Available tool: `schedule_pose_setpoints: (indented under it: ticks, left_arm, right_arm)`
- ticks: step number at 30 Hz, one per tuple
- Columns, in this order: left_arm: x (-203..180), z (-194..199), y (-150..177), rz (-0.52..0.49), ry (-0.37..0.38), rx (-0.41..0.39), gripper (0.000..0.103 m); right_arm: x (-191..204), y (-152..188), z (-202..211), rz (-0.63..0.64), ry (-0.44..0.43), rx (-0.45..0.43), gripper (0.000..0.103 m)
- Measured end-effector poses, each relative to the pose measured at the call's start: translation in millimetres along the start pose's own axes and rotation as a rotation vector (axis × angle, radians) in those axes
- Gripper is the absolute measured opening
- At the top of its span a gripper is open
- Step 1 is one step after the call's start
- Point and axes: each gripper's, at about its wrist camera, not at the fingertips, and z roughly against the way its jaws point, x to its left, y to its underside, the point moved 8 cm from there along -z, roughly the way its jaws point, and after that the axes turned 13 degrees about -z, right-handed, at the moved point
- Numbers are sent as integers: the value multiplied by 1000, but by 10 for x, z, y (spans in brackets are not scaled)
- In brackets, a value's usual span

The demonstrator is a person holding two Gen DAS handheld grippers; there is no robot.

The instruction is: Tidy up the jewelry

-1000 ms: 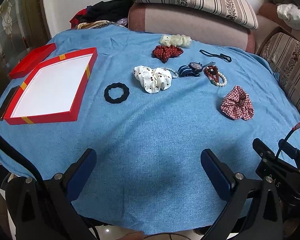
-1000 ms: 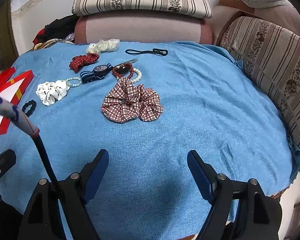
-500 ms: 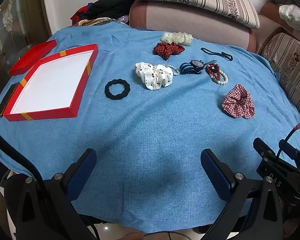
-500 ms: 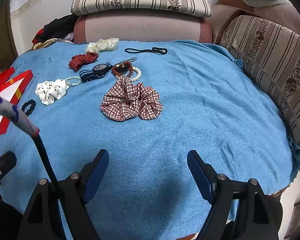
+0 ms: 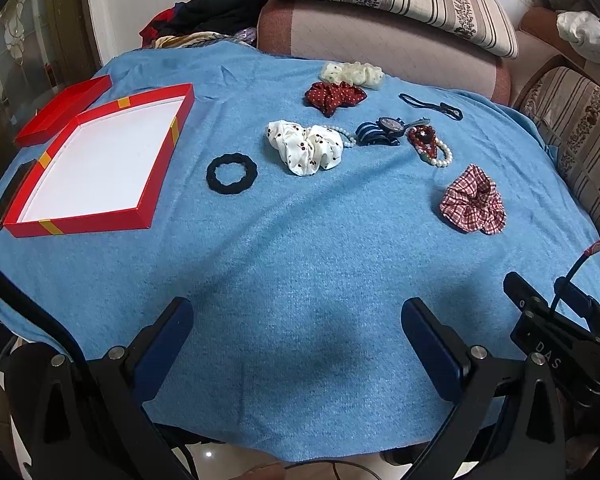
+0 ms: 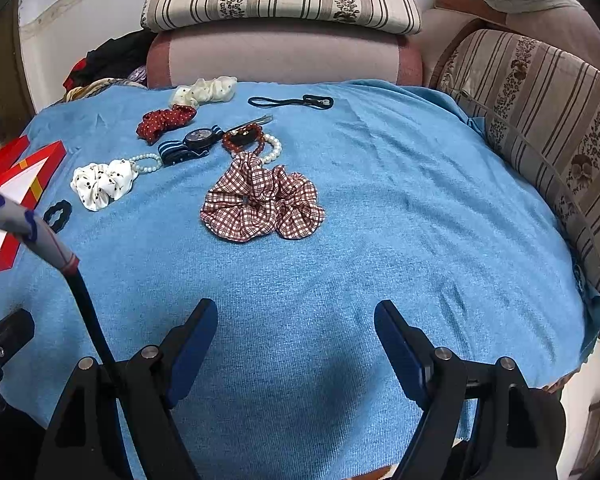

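A red box (image 5: 152,200) with a white inside lies open at the left of the blue cloth. A black hair tie (image 5: 232,171), white cherry scrunchie (image 5: 306,146), red dotted scrunchie (image 5: 334,95), cream scrunchie (image 5: 352,74), striped watch (image 5: 382,130), bead bracelets (image 5: 430,145) and plaid scrunchie (image 5: 473,200) lie spread across the cloth. My left gripper (image 5: 296,320) is open and empty near the front edge. My right gripper (image 6: 296,320) is open and empty, short of the plaid scrunchie (image 6: 262,204).
The red box lid (image 5: 60,110) lies behind the box. A thin black cord (image 5: 430,106) lies at the back right. A dark phone-like bar (image 5: 10,192) lies left of the box. Striped sofa cushions (image 6: 540,92) border the table at back and right.
Both views have shifted slightly; the objects sit a little lower in the left wrist view than a second ago. Nothing on the cloth has moved. Both grippers stay open.
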Motion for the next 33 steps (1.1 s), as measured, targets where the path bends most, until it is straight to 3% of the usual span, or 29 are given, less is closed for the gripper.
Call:
schedule_pose_setpoints:
  ticks: [16,30,33]
  left_arm:
    - [-18,76,36,4,4,-1,103]
    - [72,458,377,31,-114,-63,103]
    - [110,565,424,59,-109,-88,103]
  right_arm:
    - [-33,-7,78,-15,1,-14,84]
    - [-134,-80,205,-62,7,-46,84]
    - [-150,-92,230,-62,8,-57,84]
